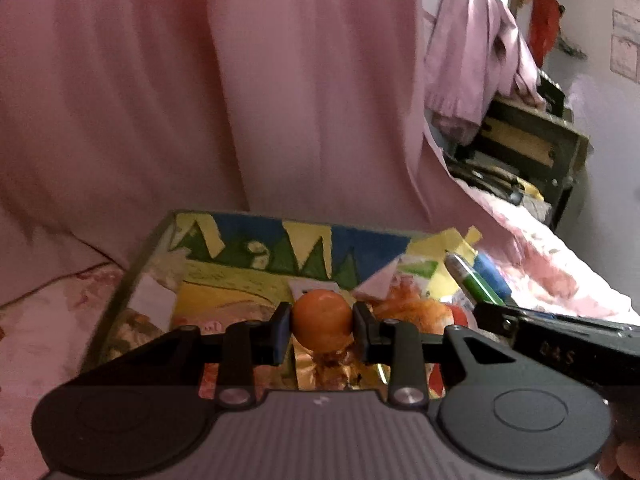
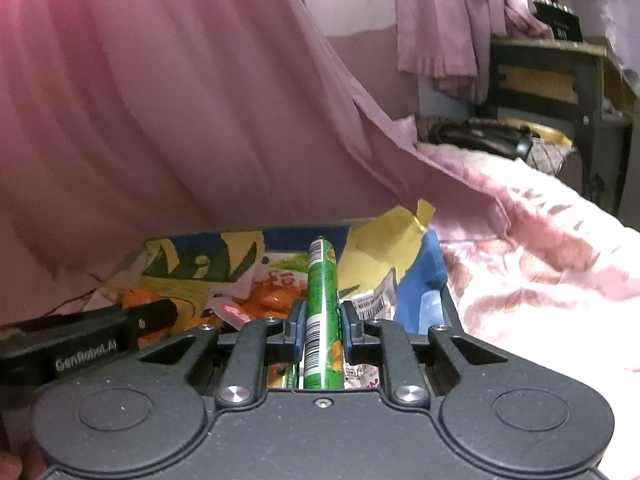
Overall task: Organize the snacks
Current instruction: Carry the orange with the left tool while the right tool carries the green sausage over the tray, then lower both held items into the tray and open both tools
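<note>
At the left, the left gripper (image 1: 322,330) has its fingers (image 1: 280,334) pinching a small orange ball-shaped snack (image 1: 322,320), the pads pressed against both its sides. It hangs over a colourful box (image 1: 160,240) whose walls carry blue, green and yellow shapes, with assorted snack packets (image 1: 224,300) lying inside. The box sits on a pink floral bedspread (image 1: 44,320), with a pink curtain (image 1: 200,80) hanging behind.

Further right, the right gripper (image 2: 322,330) has its fingers (image 2: 297,332) pressed tight on a slim green stick-shaped snack pack (image 2: 322,300). The pack runs lengthwise between the pads and pointing forward toward the box's far wall. It too is above the box, near its right end, where a torn yellow flap (image 2: 404,224) stands up.

The step in hand looks like carrying both snacks into the box together. The next move probably calls for lowering each snack toward a free spot among the packets, keeping the two grippers apart since they are close side by side. The fingers should then ease open, so the round snack does not roll and the stick lies flat.
</note>
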A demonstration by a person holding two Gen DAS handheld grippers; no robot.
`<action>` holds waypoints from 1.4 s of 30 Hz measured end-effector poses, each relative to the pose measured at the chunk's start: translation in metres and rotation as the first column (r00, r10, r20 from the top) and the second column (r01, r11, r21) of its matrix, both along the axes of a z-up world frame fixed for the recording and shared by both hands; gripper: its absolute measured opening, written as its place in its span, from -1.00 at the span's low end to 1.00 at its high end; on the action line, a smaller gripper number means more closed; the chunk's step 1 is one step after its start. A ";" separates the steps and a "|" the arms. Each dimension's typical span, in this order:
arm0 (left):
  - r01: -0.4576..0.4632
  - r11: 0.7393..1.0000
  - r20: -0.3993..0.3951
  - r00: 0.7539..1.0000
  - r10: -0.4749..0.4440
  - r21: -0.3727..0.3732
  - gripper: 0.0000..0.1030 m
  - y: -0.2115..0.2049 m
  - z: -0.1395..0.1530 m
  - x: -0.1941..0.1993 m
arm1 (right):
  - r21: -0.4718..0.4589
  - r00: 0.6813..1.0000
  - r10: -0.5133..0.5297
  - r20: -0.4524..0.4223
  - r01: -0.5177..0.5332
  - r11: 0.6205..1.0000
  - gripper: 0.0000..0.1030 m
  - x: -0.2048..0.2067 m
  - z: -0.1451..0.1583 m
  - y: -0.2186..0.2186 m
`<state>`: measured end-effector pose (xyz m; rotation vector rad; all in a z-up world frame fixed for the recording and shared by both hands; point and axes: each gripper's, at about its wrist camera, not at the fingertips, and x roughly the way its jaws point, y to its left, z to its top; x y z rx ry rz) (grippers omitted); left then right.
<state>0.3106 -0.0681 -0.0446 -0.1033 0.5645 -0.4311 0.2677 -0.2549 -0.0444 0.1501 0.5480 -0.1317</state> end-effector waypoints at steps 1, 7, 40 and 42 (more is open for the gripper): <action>0.008 1.000 -0.005 1.000 -0.008 0.006 -0.31 -0.002 -0.002 0.000 | 0.002 1.000 -0.003 -0.005 0.003 1.000 -0.63 0.001 -0.002 0.000; 0.037 0.999 -0.033 0.999 -0.036 0.024 -0.31 -0.008 -0.009 0.001 | 0.011 0.999 -0.001 -0.046 0.001 1.000 -0.63 0.006 -0.013 0.000; 0.040 0.999 -0.072 0.997 -0.041 -0.006 -0.28 -0.004 -0.018 0.003 | 0.010 0.995 0.010 -0.098 -0.009 1.000 -0.63 0.008 -0.030 0.002; 0.038 0.999 -0.073 0.997 -0.038 0.001 -0.28 -0.004 -0.017 0.002 | 0.004 0.995 0.011 -0.097 -0.011 1.000 -0.62 0.008 -0.030 0.002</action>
